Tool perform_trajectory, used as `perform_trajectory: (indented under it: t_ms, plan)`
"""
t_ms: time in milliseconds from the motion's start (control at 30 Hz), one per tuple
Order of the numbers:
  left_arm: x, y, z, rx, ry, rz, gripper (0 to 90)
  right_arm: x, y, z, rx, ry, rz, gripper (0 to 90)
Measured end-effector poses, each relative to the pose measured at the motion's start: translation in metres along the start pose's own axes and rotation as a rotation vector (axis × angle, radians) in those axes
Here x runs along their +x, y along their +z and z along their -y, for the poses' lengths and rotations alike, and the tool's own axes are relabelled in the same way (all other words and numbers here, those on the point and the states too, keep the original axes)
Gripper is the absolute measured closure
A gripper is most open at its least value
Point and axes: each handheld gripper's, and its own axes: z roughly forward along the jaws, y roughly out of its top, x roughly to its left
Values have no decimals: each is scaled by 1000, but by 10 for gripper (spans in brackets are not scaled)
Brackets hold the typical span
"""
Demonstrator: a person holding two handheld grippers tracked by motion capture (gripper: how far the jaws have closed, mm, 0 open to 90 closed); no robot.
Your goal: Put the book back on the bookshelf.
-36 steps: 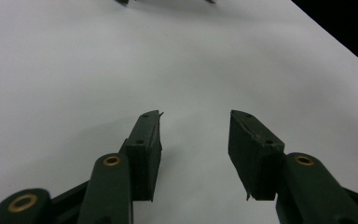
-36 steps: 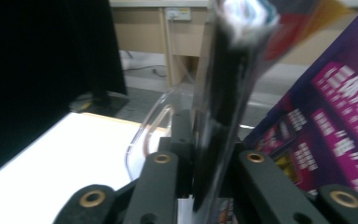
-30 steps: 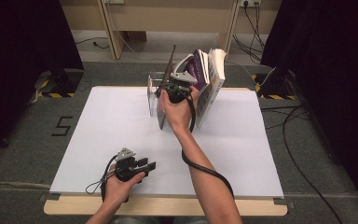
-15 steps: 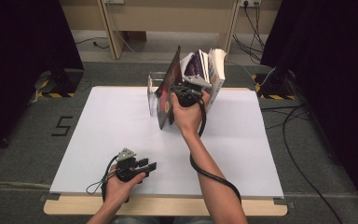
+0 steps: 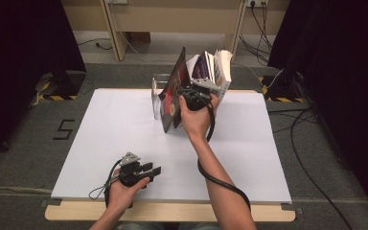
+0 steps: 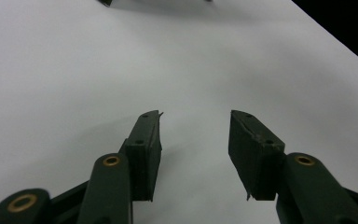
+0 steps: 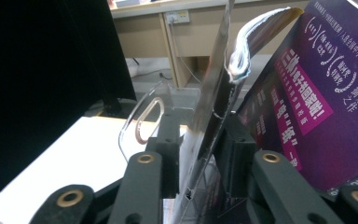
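Jaws of the right gripper [image 7: 200, 163], just opening, straddled a thin book [image 5: 172, 93]; it had tilted further left, spine upright. Left gripper [image 6: 195, 140] jaws stood apart.

Glossy paper magazine [image 7: 214, 93], matt white table [image 5: 100, 129]

Books [image 5: 206, 72] in rack [image 5: 156, 96] at table's [image 5: 100, 134] far edge
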Motion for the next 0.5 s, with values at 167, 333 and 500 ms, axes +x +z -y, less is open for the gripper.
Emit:
perform_trajectory:
  t_ms: [167,333,500]
  plan:
    - [0,0,0,0,0,1,533,-1,-4,-1,-16,9,-6,696]
    - [-1,1,0,1,1,2,533,-3,-11,-3,-43,14,-12,701]
    - [-1,1,0,1,1,1,533,-6,-17,-8,-66,42,-27,699]
